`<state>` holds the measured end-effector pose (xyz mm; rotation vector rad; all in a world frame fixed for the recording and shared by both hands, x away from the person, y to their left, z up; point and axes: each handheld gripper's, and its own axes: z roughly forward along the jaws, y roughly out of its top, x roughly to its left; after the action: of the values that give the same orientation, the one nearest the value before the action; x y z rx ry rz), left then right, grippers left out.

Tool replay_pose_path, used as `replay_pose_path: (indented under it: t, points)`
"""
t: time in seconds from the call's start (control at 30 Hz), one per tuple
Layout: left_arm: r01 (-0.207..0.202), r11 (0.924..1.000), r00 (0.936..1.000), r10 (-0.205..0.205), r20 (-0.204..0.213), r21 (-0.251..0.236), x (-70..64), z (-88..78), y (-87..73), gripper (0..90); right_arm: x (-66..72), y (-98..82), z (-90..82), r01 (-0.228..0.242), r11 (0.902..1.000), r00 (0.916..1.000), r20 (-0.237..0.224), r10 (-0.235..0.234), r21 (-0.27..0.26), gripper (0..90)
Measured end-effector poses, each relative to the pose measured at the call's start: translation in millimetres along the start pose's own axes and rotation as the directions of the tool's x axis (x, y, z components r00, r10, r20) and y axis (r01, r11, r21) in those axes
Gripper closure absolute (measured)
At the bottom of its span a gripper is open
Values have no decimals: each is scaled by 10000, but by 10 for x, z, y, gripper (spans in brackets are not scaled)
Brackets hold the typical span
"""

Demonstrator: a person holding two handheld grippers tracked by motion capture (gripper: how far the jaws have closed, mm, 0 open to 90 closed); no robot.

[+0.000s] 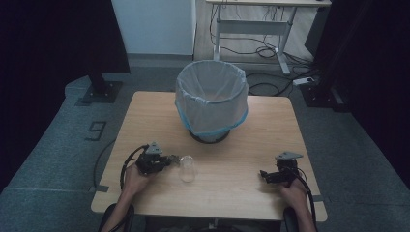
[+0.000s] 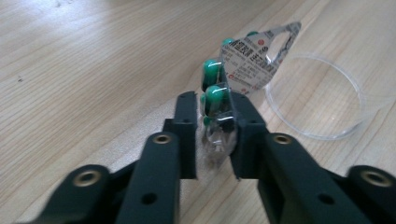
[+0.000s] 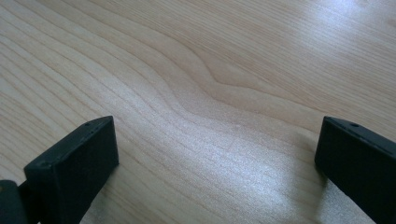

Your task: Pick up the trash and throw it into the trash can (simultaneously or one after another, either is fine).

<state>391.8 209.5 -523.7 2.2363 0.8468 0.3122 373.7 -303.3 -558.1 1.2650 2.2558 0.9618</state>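
Left gripper view: pill blister [image 2: 219, 100] in jaws

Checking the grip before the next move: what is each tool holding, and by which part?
The left tool pinches a pill blister pack by its near end. The right tool stands open, holding nothing.

Blister pack [image 2: 233, 79] of green capsules (foil printed red), upright on edge, just beside clear cup [image 2: 317, 95].

The clear cup [image 1: 187, 167] lies on the table [image 1: 251, 145] — before the lined bin [image 1: 211, 99] — between both grippers.
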Motion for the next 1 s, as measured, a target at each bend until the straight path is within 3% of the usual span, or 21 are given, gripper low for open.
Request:
replay_pose_path:
  t: [0.47, 1.0]
  points:
    - [367, 9988, 9993, -366, 36, -311, 53, -92, 41, 821, 0, 0, 0, 4, 10000, 10000, 1, -4, -1, 0]
    - [455, 9978, 9987, -443, 263, -478, 99, -288, 232, 821, 0, 0, 0, 4, 10000, 10000, 8, -4, 0, 0]
